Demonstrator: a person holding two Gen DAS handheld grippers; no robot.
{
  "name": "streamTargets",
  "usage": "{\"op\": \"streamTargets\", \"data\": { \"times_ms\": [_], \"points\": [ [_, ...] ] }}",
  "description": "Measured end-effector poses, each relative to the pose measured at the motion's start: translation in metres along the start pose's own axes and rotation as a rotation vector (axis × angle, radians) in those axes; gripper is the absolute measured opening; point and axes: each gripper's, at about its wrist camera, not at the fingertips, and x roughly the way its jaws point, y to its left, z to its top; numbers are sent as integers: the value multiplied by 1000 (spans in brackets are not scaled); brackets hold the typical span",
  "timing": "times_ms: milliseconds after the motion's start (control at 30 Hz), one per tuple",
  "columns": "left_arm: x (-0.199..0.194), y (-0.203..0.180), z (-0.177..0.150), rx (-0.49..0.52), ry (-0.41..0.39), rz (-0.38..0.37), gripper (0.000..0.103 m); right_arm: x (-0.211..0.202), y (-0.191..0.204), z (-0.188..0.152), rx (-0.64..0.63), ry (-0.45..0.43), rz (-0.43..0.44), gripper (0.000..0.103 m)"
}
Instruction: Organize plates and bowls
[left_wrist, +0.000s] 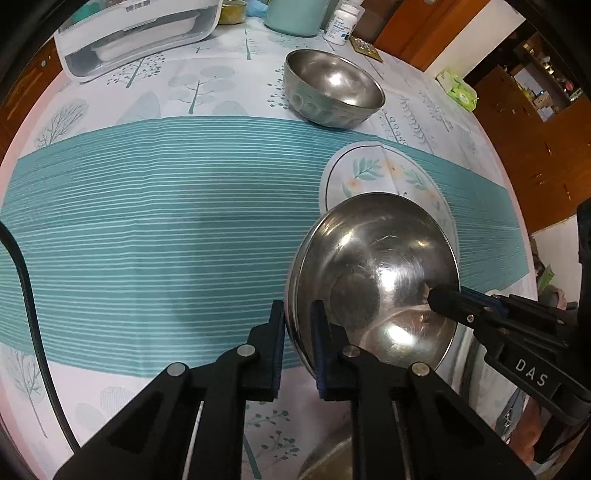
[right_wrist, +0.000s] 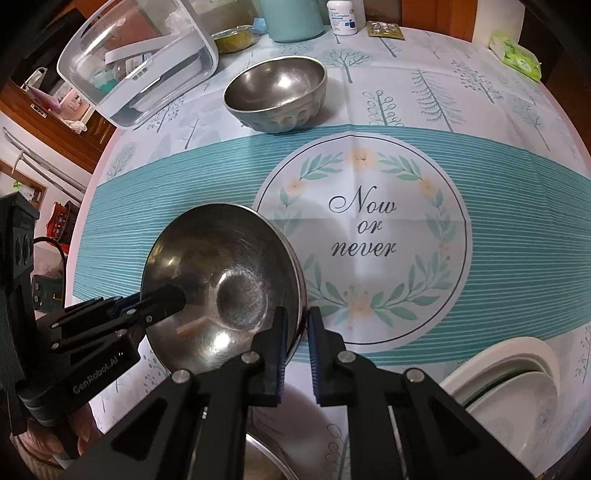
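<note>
Both grippers grip one shallow steel bowl (left_wrist: 373, 280) by opposite rims, tilted and lifted above the tablecloth; it also shows in the right wrist view (right_wrist: 225, 280). My left gripper (left_wrist: 298, 347) is shut on its left rim. My right gripper (right_wrist: 295, 347) is shut on its right rim. A deeper steel bowl (left_wrist: 332, 86) stands upright further back on the table, also in the right wrist view (right_wrist: 277, 94). Stacked white plates (right_wrist: 517, 384) lie at the near right. Another steel rim (right_wrist: 266, 458) shows below the grippers.
A white clear-lidded container (right_wrist: 144, 59) stands back left. A teal jar (right_wrist: 291, 16), a pill bottle (right_wrist: 341, 16) and a small food dish (right_wrist: 234, 37) line the far edge. A green tissue pack (right_wrist: 515, 55) lies back right. The tablecloth has a round "Now or never" print (right_wrist: 362, 229).
</note>
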Motion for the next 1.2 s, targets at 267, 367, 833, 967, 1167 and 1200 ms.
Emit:
{"op": "streamTargets", "data": {
  "times_ms": [267,367,833,967,1167,1200],
  "points": [
    [-40,-12,-5,18,-60,1,12,-31,4,-7,-8,-56,18,10],
    [-61,-18,-10,23,-94,2,12,-50,8,-12,-22,-85,27,10],
    [-140,-51,-67,40,-212,15,12,-119,14,-58,-111,-174,61,10],
    [-149,-59,-86,44,-221,26,12,-128,15,-74,-135,-175,66,10],
    [-153,-65,-111,39,-216,46,12,-134,15,-97,-167,-159,72,10],
    [-153,-65,-115,37,-214,49,12,-135,15,-100,-172,-157,72,10]
  ]
}}
